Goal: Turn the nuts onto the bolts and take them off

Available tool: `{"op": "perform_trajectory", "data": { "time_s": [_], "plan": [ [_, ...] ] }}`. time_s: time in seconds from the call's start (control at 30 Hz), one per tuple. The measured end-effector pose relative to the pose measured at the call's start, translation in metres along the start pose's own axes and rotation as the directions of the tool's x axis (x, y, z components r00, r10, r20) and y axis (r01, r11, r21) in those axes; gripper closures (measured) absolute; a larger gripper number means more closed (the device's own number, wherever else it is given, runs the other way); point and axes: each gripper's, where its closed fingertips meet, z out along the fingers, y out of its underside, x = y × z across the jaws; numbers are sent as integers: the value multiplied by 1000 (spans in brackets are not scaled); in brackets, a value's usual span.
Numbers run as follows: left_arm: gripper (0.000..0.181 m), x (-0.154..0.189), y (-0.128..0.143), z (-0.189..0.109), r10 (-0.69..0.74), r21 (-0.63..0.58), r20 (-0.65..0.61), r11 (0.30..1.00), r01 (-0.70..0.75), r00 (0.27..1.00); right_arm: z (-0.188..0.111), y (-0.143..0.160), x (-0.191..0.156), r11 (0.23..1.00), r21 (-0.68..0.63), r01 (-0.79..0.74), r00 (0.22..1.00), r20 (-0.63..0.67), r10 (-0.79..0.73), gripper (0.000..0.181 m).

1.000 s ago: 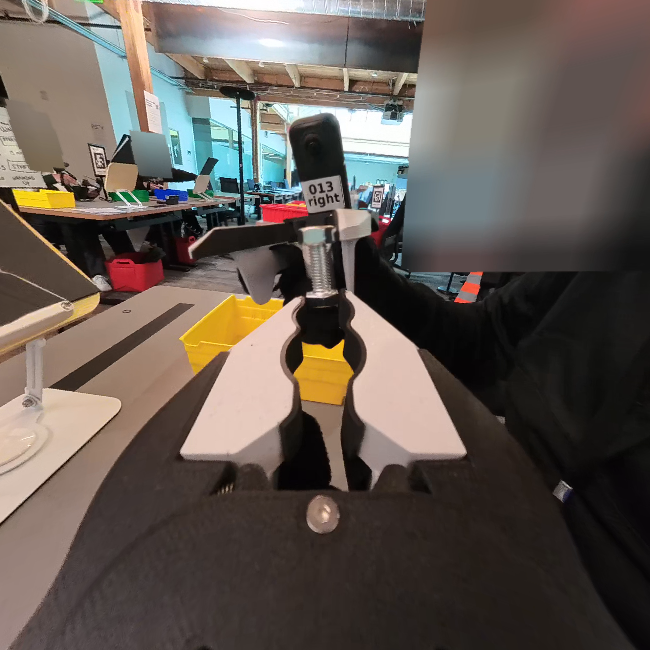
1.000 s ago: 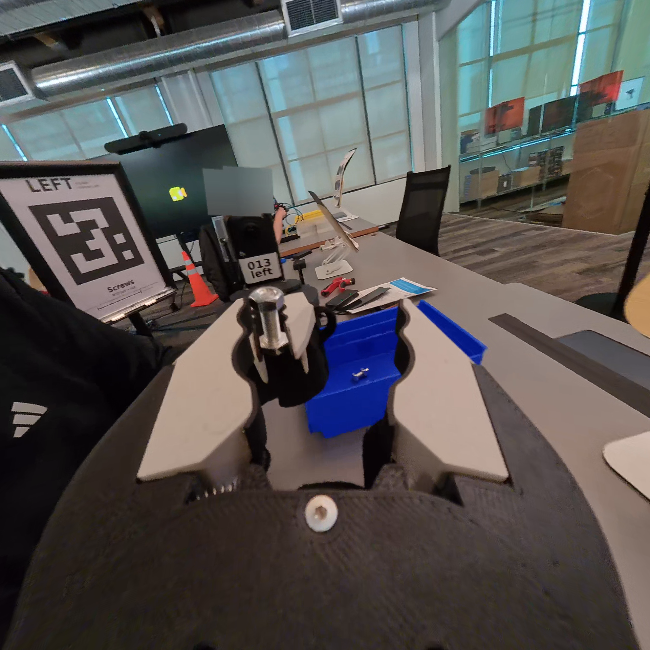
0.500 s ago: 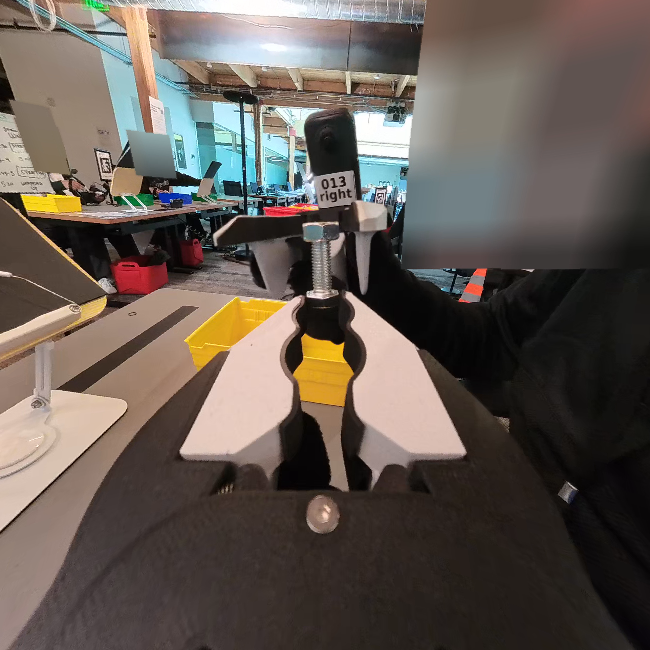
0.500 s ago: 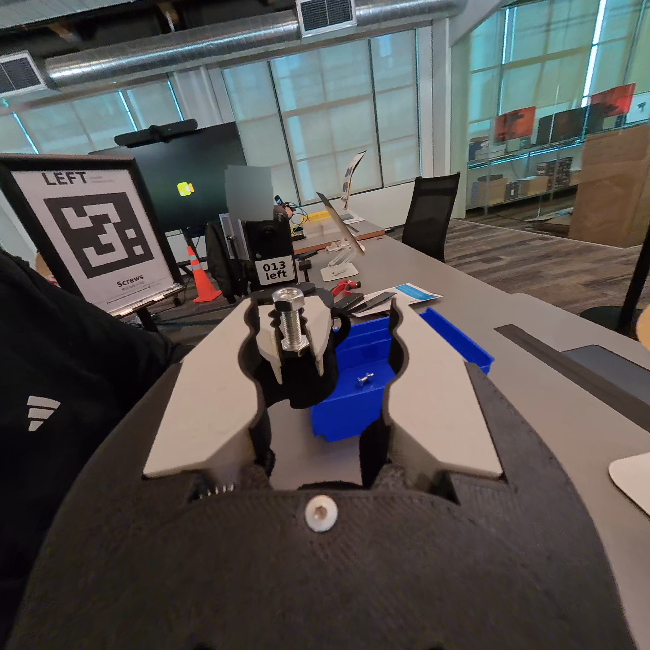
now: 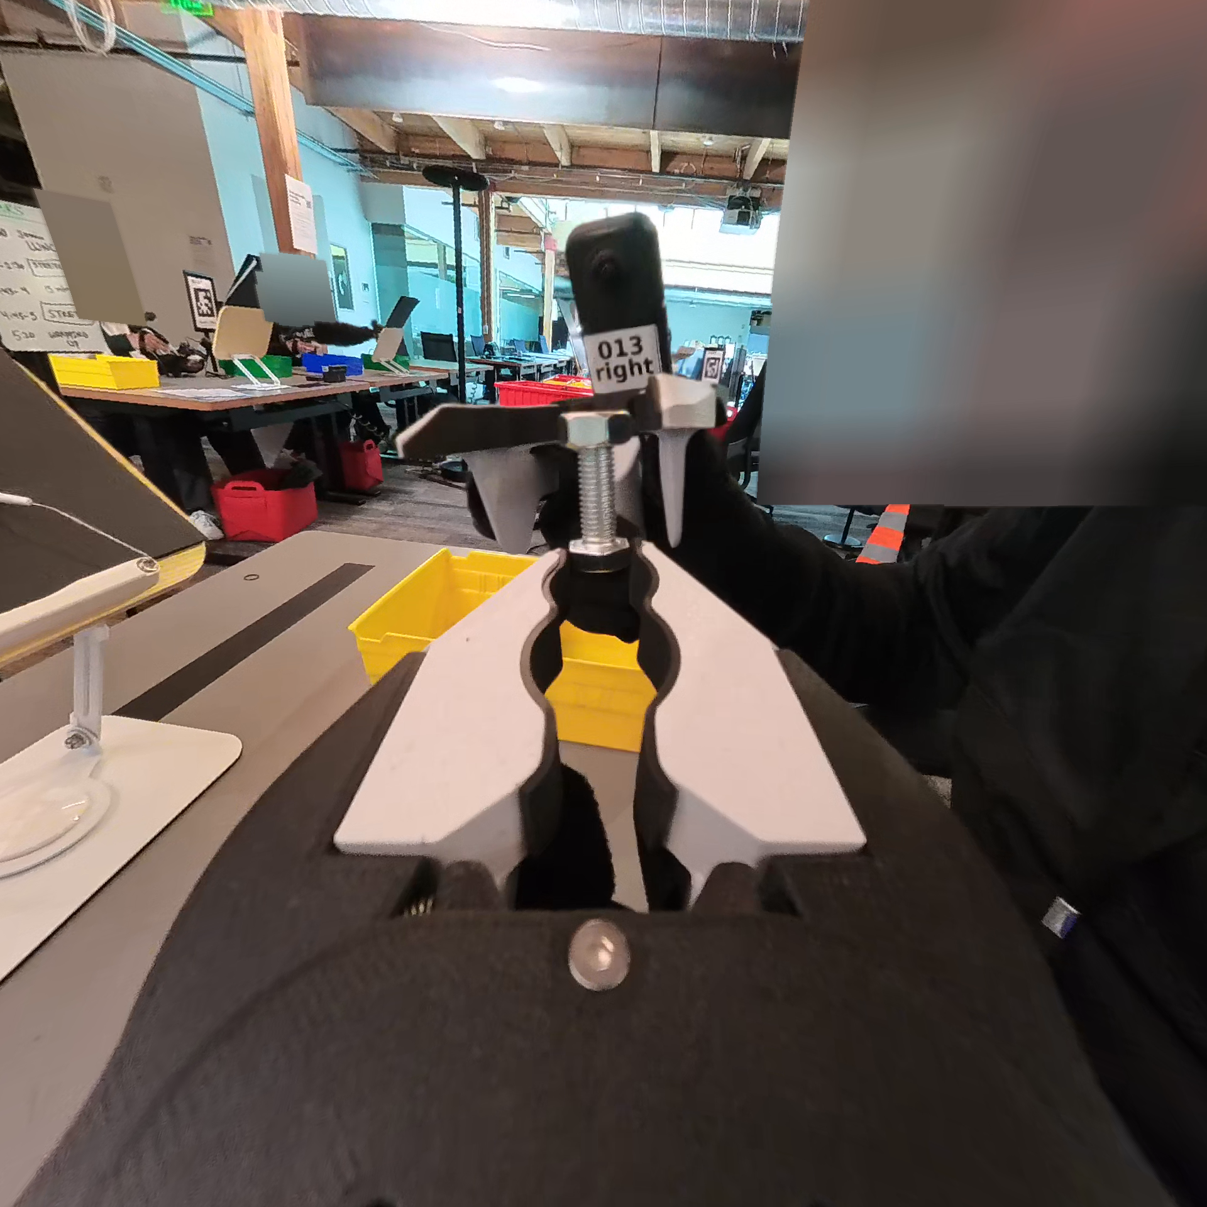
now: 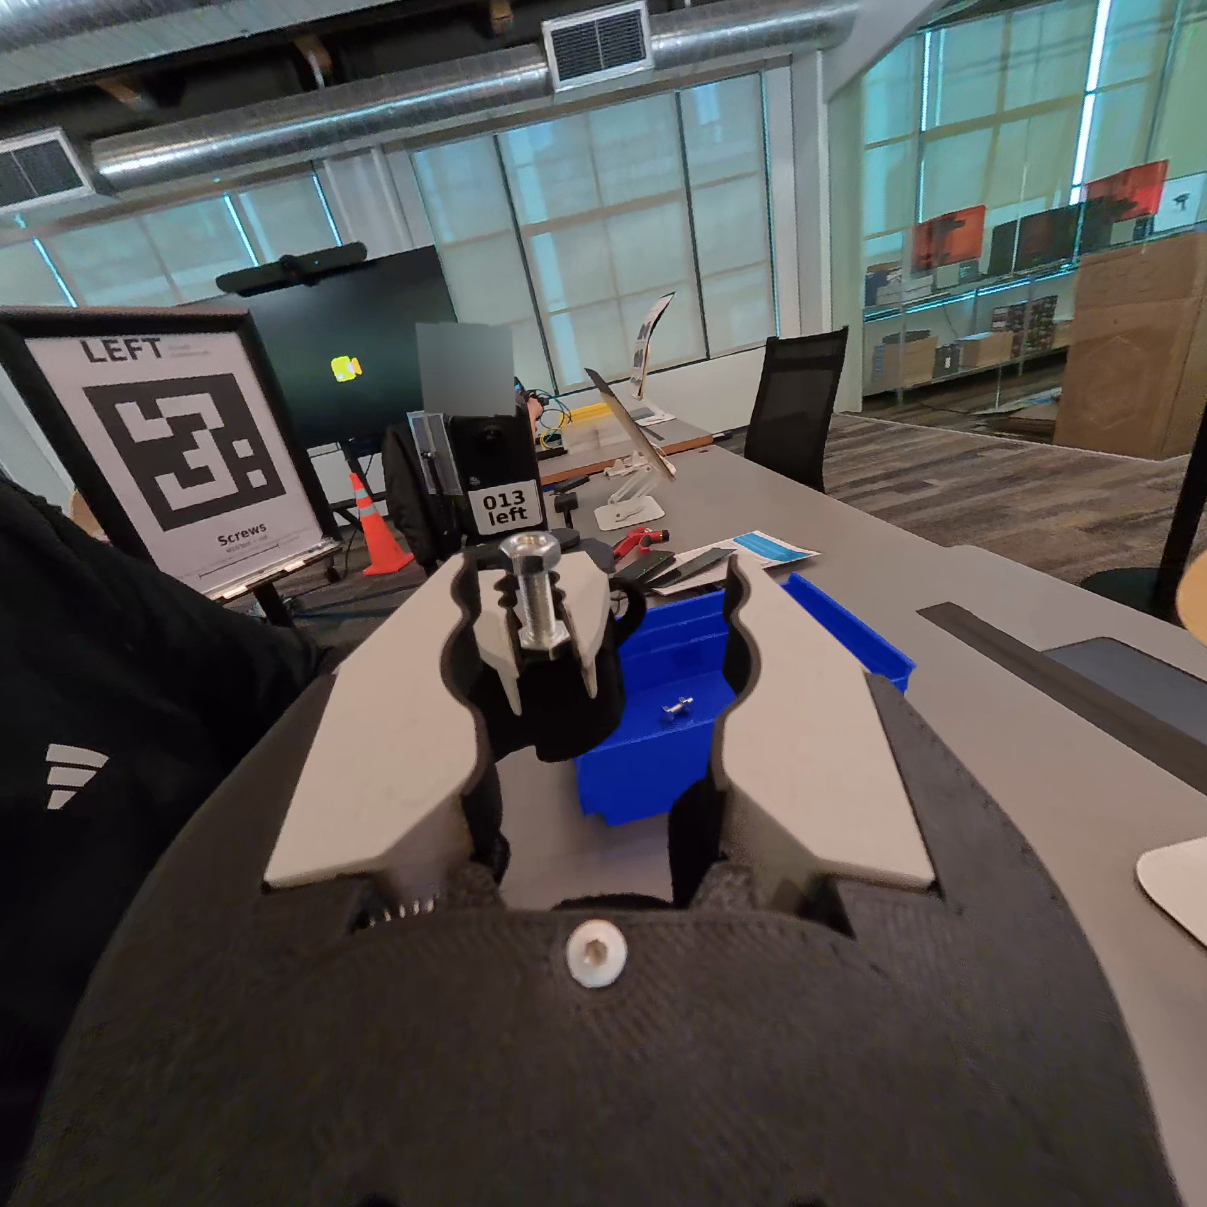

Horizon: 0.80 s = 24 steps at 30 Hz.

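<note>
A silver hex-head steel bolt (image 5: 595,483) was held upright, head uppermost, with a silver hex nut (image 5: 597,546) threaded at the bottom of its shank. The nut was clamped between the tips of the left gripper (image 5: 597,555), whose white fingers (image 5: 470,705) were drawn together on it. Around the bolt's head, the right gripper (image 6: 597,659) was seen with its jaws standing apart, one finger to each side of the bolt and neither pressing on it. Below and behind the bolt, a yellow plastic bin (image 5: 418,620) rested on the grey table (image 5: 215,627); in the right wrist view a blue plastic bin (image 6: 659,764), beside and below the bolt, held one small assembled fastener (image 6: 676,708). The step in hand was judged to be a regrip between turns; whether the nut was being run on or off could not be told. The next move would call for the right gripper to close squarely on the head before rotation, the nut being kept still.
</note>
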Motion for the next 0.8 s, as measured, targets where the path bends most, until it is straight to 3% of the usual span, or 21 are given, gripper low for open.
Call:
{"op": "perform_trajectory", "data": {
  "time_s": [0.17,0.43,0.63,0.8],
  "plan": [
    [166,2,0,2,17,-8,7,1000,-17,1000,8,1,1,1000,-4,-7,1000,8,7,108],
    [166,0,-2,-2,7,9,5,1000,-7,1000,-9,1,15,999,27,-45,998,-32,45,113],
    [166,-1,1,0,-5,2,10,1000,5,1000,5,4,2,1000,-5,-7,1000,2,7,109],
    [166,-4,1,-2,-16,10,17,1000,16,1000,1,5,14,1000,4,-28,999,-32,28,115]
  ]
}}
